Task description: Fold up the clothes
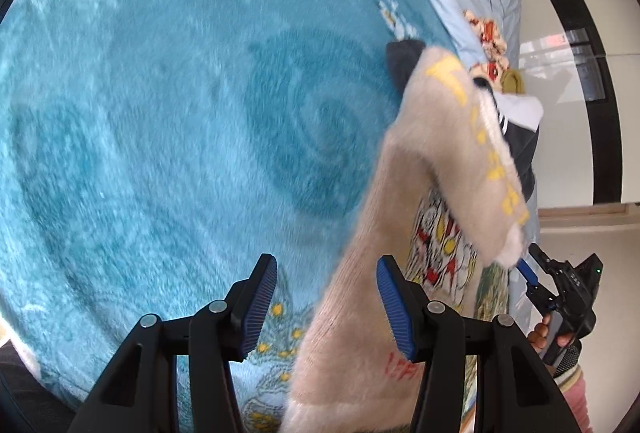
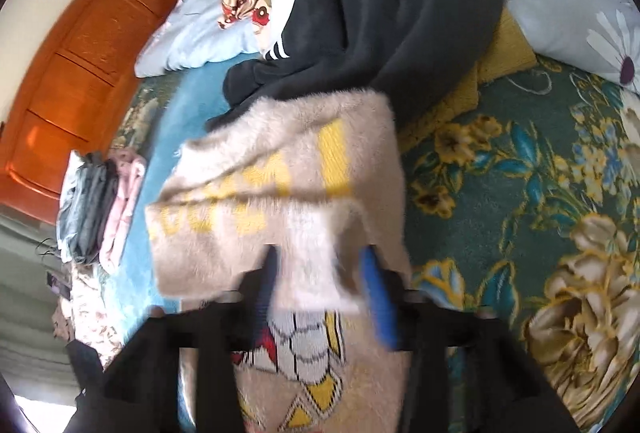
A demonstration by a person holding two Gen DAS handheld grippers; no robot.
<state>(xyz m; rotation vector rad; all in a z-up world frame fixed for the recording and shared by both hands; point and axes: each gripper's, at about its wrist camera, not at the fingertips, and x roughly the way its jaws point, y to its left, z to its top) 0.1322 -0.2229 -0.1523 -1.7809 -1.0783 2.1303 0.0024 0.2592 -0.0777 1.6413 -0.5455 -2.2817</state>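
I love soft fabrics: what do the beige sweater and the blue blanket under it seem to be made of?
The beige sweater looks like fuzzy, long-haired knit, with fibres standing out along its edges. The blue blanket looks like plush fleece, with short pile and a faint sheen. The exact fibre cannot be told.

Bright daylight, soft shadows; right wrist view motion-blurred at its fingers (image 2: 376, 297), both fisheye-curved at the edges.

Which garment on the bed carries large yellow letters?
The fluffy beige sweater between the right tongs. The dark garment behind it has only white stripes.
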